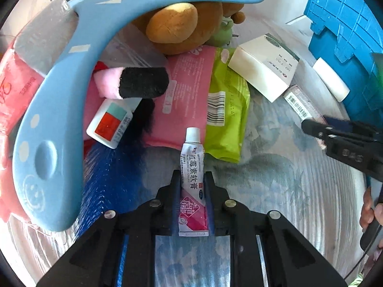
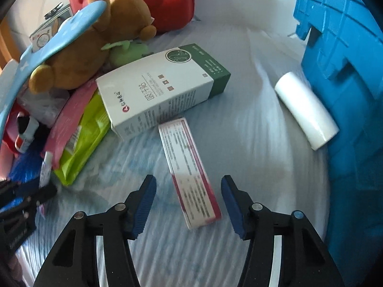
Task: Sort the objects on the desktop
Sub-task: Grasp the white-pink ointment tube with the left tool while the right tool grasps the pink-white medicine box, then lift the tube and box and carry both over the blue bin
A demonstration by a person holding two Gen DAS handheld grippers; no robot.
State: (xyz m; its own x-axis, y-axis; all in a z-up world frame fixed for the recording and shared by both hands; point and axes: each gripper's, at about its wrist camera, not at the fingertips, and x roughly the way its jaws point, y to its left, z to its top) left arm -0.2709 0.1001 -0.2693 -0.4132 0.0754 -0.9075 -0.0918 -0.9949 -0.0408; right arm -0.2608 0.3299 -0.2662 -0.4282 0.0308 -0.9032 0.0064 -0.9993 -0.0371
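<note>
While clamped in left tool (image 1: 192, 184), ointment tube (image 1: 192, 167) reads 红霉素软膏

You've got two boxes (image 2: 165, 88) (image 2: 191, 174), two wipe packs (image 1: 189, 95) (image 1: 227, 119), one tube (image 1: 192, 174), one bear (image 2: 95, 40), one white roll (image 2: 306, 110).

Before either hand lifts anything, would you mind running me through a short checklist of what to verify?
1. Left gripper shut on the ointment tube: ok, the jaws press both its sides.
2. Tube free of the pile: ok, only its cap end nears the pink pack and green pack.
3. Right gripper gripping the slim red-and-white box: not ok, the jaws straddle it with gaps on both sides.
4. Slim box free to lift: cannot tell, its far end meets the green-and-white carton.
5. Blue crate reachable: ok, it stands beside the box, with a white roll against it.
</note>
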